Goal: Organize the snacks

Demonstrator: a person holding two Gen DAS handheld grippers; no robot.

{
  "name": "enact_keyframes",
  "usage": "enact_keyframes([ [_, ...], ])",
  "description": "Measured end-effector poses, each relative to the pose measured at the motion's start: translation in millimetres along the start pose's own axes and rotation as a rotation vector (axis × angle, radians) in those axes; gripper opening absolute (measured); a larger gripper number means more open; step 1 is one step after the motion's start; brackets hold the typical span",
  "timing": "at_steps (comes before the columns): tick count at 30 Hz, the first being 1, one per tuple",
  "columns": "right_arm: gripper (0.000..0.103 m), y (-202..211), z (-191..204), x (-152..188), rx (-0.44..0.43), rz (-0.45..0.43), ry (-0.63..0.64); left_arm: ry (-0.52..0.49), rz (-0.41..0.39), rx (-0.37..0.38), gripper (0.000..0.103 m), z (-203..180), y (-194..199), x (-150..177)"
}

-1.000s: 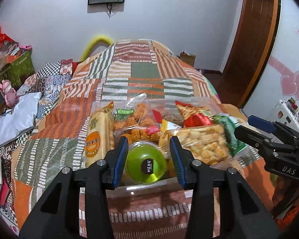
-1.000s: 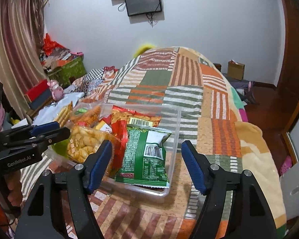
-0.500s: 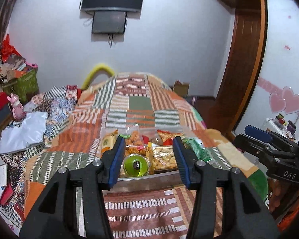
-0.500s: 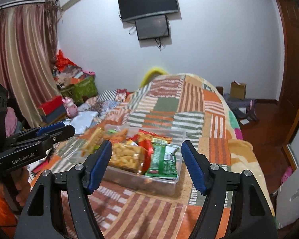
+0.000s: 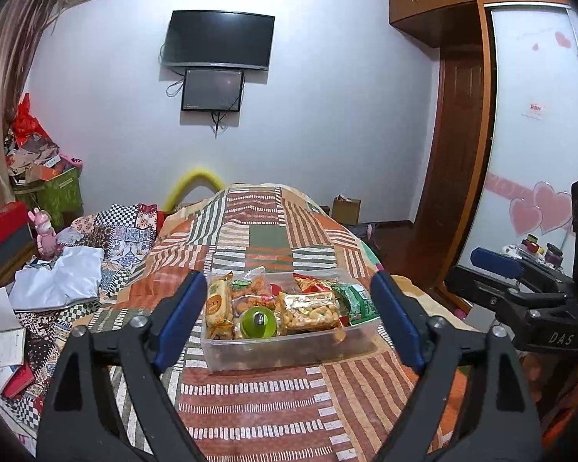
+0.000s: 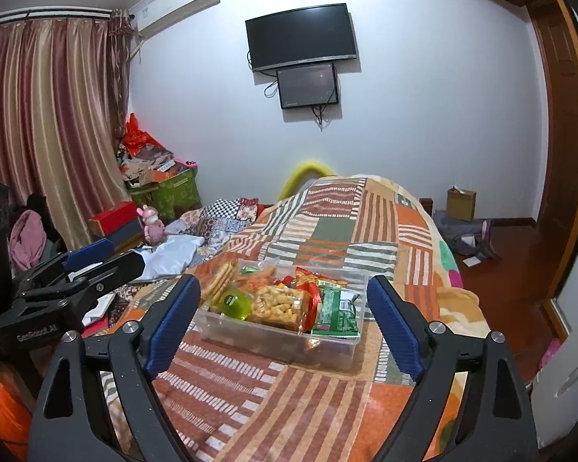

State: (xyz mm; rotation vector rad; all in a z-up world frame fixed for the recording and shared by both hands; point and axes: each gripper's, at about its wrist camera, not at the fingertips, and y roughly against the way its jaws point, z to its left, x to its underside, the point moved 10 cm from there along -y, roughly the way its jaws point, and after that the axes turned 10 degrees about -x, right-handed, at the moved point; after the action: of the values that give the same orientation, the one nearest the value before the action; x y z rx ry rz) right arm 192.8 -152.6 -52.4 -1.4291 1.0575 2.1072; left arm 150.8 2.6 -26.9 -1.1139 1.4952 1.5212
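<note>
Left wrist view: the left gripper point(image 5: 289, 310) is hanging back from the clear bin point(image 5: 289, 350), jaws wide apart and nothing between the pads. They have just been opening. The bin is sitting on the patchwork bedspread point(image 5: 273, 415), ahead of the jaws and framed between the two blue pads, touching neither. Inside it, running from the left jaw toward the right: biscuit pack point(image 5: 218, 304), green cup point(image 5: 259, 322), bag of puffed snacks point(image 5: 311, 310), green packet point(image 5: 356, 302). The right gripper point(image 5: 520, 288) is showing out past the right jaw, well apart from the bin.

Right wrist view: the right gripper point(image 6: 283, 321) is also standing wide open with nothing held, and its jaws too have just been opening. The bin point(image 6: 281, 337) is lying ahead, between the pads in the frame but beyond their tips. Green packet point(image 6: 337, 313) is nearest the right jaw, green cup point(image 6: 236, 304) nearest the left jaw. The left gripper point(image 6: 69, 269) is visible off beyond the left jaw.

Judgement: everything is looking packed, no loose snacks are visible on the bedspread, so the sorting is probably finished or nearly so. If this is the withdrawal step, doing it well means keeping both pairs of jaws spread and clear of the bin rim, and pulling straight back without dragging the soft bedspread, which could tip the bin. The packets standing on edge look light and liable to topple if bumped.
</note>
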Motion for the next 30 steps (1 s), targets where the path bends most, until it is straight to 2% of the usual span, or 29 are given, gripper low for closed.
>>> enact_keyframes([
  [7, 0.098, 7, 5, 3, 0.002, -0.022, 0.003, 0.014, -0.013, -0.003, 0.096, 3, 8, 1],
  [30, 0.098, 9, 7, 5, -0.018, -0.024, -0.007, 0.013, 0.007, -0.007, 0.096, 3, 1, 7],
])
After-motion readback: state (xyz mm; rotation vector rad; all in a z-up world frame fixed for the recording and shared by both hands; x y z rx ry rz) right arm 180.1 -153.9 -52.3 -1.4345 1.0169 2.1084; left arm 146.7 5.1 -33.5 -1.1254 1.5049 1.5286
